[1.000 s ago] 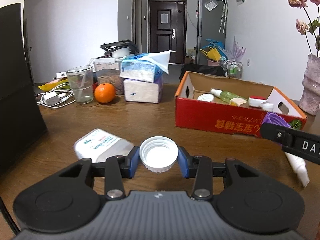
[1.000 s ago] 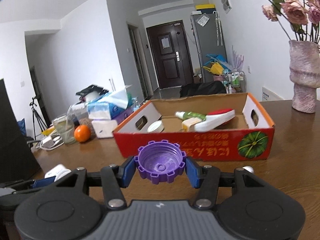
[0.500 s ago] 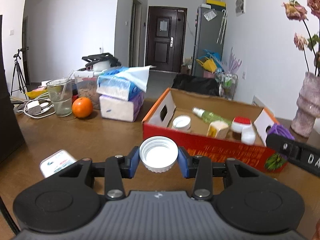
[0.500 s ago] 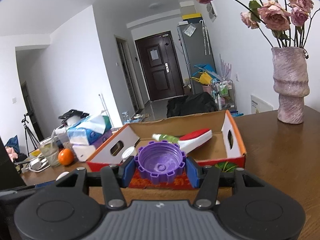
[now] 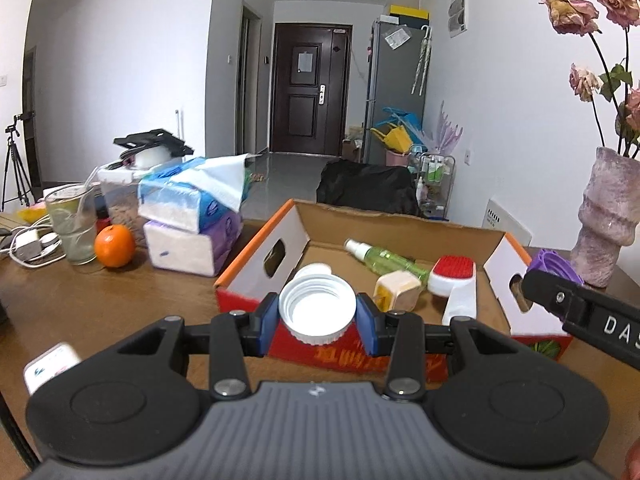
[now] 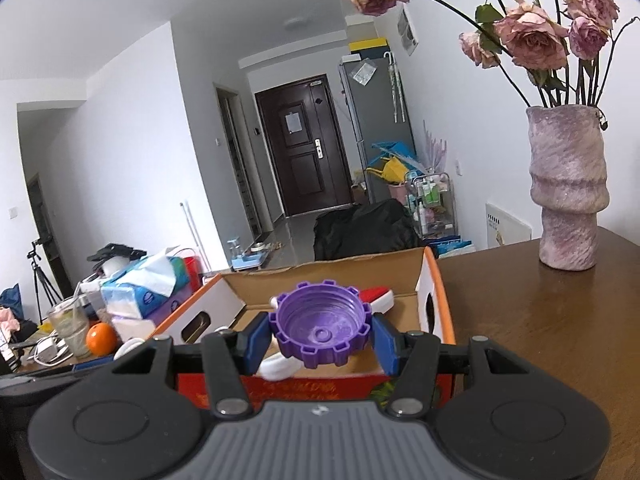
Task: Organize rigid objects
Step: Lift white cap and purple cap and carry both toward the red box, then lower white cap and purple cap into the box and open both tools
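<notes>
Now, with my left gripper (image 5: 318, 314) pinching the white cap (image 5: 318, 308) and my right gripper (image 6: 322, 340) clamping the purple cap (image 6: 320, 332), I should clear the cardboard box (image 5: 400, 220) wall before releasing.

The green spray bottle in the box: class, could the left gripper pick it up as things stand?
Probably not yet. The left gripper is shut on the white cap, so its fingers are occupied, though the green spray bottle lies uncovered in the open-topped box.

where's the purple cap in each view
Left wrist: purple cap at the right edge, behind the right gripper's black finger, over the box's right end.
Right wrist: purple cap at centre, held in the right gripper.
Shared landmark: the orange on the table, left of the box.
</notes>
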Motion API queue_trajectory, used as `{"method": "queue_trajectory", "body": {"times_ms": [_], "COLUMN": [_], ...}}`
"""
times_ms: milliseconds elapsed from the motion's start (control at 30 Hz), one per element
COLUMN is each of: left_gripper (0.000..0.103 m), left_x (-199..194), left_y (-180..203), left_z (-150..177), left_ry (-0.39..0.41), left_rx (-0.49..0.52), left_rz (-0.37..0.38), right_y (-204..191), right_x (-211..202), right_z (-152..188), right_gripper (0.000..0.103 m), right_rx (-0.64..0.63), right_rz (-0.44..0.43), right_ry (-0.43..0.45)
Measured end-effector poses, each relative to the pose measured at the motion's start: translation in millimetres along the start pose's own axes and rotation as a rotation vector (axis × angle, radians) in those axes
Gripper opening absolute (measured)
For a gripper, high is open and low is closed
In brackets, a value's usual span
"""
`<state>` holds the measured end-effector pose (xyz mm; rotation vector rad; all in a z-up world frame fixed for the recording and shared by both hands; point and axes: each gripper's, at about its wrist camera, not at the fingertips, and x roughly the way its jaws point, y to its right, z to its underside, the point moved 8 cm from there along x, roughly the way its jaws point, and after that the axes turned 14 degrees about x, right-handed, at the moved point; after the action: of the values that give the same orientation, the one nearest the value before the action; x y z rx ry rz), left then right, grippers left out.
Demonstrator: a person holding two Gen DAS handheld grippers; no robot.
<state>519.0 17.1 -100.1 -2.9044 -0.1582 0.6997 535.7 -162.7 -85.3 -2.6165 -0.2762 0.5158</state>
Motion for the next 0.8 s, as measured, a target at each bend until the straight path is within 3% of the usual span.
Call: {"method": "queue_trajectory", "body": {"times_ms": [800], "left_gripper": [0.042], "left_x": [79], "left_y": [18], "left_z": [-41], "left_ry": [0.01], "left_rx": [0.015], "left_rz": [0.072], "right_y": [21], "right_x": [68], "right_z": [-25], "right_gripper": [0.053], "right_rx": [-0.024], "right_rz": [0.049], "right_ry": [-0.016]}}
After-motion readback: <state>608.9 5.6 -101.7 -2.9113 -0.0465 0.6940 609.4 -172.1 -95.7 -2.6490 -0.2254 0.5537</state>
